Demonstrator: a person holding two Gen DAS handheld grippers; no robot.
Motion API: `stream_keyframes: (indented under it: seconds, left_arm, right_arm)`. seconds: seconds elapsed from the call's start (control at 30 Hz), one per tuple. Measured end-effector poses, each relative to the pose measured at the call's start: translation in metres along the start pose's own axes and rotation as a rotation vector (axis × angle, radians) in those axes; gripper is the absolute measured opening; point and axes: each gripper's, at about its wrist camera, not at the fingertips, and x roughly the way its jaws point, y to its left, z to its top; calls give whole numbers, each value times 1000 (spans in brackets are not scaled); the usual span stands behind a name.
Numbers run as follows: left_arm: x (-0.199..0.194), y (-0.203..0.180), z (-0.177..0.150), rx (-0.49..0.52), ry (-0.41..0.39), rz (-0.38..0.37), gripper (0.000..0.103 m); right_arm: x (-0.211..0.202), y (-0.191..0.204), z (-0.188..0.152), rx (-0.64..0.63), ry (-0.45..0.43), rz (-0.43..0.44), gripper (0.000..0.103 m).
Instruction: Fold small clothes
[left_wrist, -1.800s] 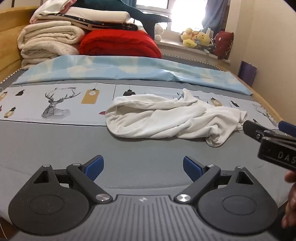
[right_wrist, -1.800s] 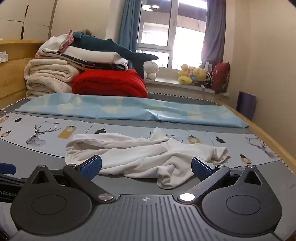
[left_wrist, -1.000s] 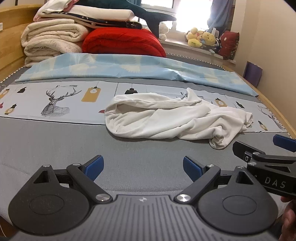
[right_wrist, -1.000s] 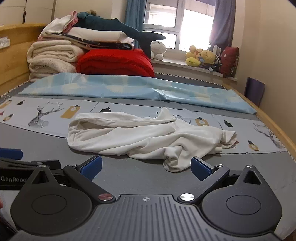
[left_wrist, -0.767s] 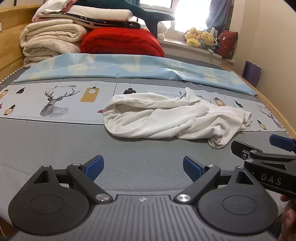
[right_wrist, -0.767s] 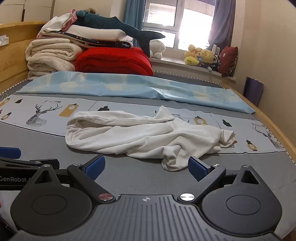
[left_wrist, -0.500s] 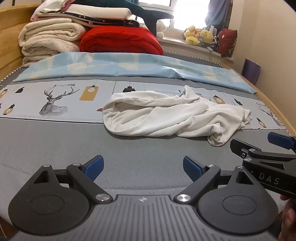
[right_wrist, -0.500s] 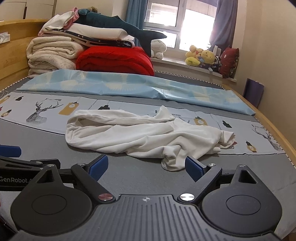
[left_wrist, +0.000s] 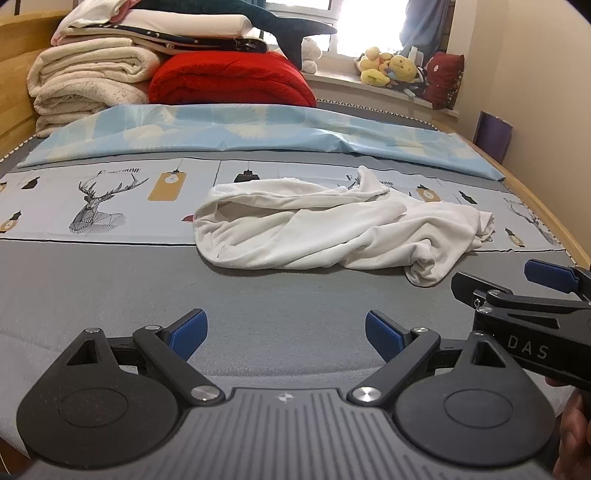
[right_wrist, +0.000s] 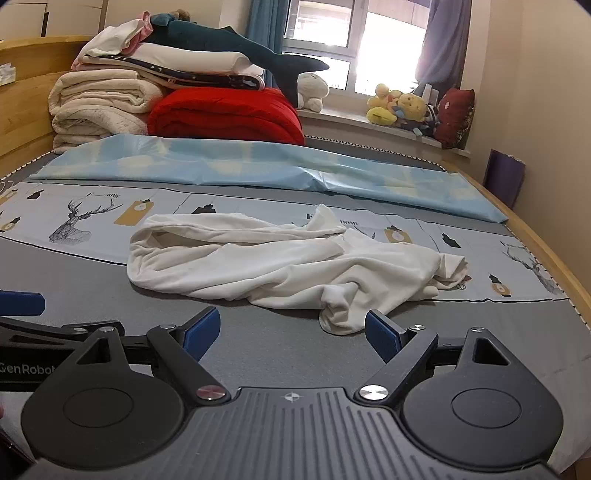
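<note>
A crumpled white garment (left_wrist: 332, 229) lies in a heap on the grey bed cover (left_wrist: 110, 288), partly over the printed strip. My left gripper (left_wrist: 286, 332) hovers open a short way in front of it, with nothing between its blue pads. My right gripper (right_wrist: 292, 334) is also open and its jaws are closing. Only bed cover lies between its fingers. The garment's (right_wrist: 295, 266) near fold ends just ahead of the right fingertip (right_wrist: 382, 334), apart from it. The right gripper (left_wrist: 517, 291) also shows at the edge of the left wrist view.
Folded blankets (left_wrist: 92, 77) and a red quilt (left_wrist: 232, 81) are stacked at the head of the bed. A light blue sheet (left_wrist: 258, 129) lies across it. A wooden rail (right_wrist: 546, 258) bounds the right side. Soft toys (right_wrist: 402, 107) sit on the windowsill.
The right gripper's jaws have narrowed a little. In the left wrist view the right gripper has sunk lower and closer. The garment has not moved.
</note>
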Motion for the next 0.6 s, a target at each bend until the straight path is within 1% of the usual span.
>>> stream_keyframes:
  seconds: [0.6]
  left_arm:
    - [0, 2, 0, -2, 10, 2, 95]
  right_arm:
    - [0, 1, -1, -7, 4, 6, 82]
